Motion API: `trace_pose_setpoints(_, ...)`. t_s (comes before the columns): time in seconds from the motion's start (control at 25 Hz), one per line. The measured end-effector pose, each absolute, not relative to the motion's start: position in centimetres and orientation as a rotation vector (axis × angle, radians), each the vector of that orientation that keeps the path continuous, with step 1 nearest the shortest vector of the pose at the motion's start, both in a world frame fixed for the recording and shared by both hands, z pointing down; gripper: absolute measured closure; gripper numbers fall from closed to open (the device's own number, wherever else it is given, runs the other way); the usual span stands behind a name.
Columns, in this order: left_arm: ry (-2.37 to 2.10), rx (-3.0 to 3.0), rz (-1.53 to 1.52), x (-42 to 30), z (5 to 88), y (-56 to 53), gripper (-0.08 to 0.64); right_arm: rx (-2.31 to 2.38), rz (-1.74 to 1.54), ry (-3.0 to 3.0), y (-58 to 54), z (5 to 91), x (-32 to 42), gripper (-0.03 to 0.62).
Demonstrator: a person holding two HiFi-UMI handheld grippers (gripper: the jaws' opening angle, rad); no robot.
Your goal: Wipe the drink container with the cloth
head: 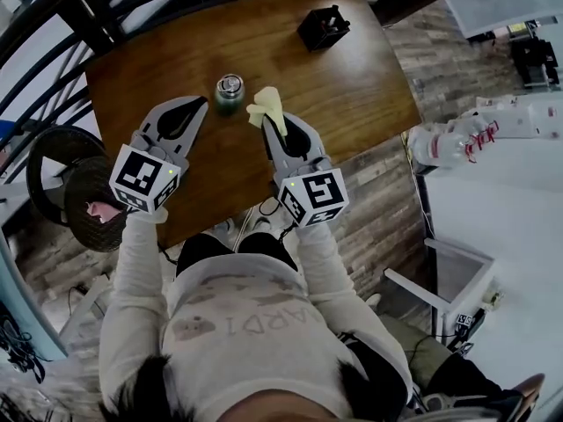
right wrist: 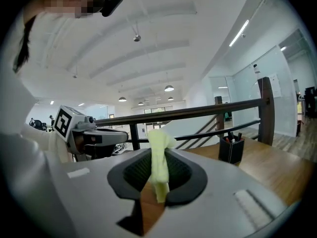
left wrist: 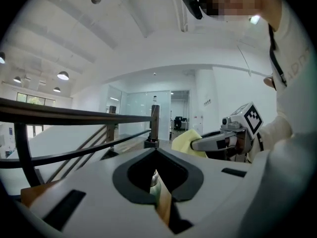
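Observation:
A green drink container [head: 230, 90] with a silver lid stands upright on the wooden table [head: 352, 86]. My left gripper [head: 204, 105] is shut, its tips just left of the container and nothing held. Through its jaw opening in the left gripper view, a sliver of the container [left wrist: 154, 181] shows. My right gripper [head: 272, 119] is shut on a pale yellow cloth [head: 266, 105], just right of the container. In the right gripper view the cloth [right wrist: 157, 138] sticks up from between the jaws. The two grippers flank the container.
A black pen holder [head: 323, 27] stands at the table's far right. A dark metal railing [head: 53, 51] runs along the table's far and left sides. A round dark seat [head: 66, 178] sits at the left, and white furniture [head: 493, 200] at the right.

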State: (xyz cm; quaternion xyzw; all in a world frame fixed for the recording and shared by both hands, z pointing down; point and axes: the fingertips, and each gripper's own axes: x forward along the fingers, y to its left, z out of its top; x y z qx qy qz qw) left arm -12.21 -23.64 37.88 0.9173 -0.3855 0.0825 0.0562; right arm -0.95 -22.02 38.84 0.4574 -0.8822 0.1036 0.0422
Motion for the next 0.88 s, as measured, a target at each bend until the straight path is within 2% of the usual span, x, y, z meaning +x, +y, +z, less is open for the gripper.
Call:
trace_pose_setpoints(0.56,-0.963,2.788,0.591,-10.9,46.1,-30.6,0.563,1.372,0.429,-2.615,-25.9,45.8,-2.7,0.523)
trace_pose_setpoints(0.88,-0.919,2.781,0.639,-9.9,47.4,-31.7,0.561,1.355,0.456,-2.599,-26.2,47.4,-2.4,0.523)
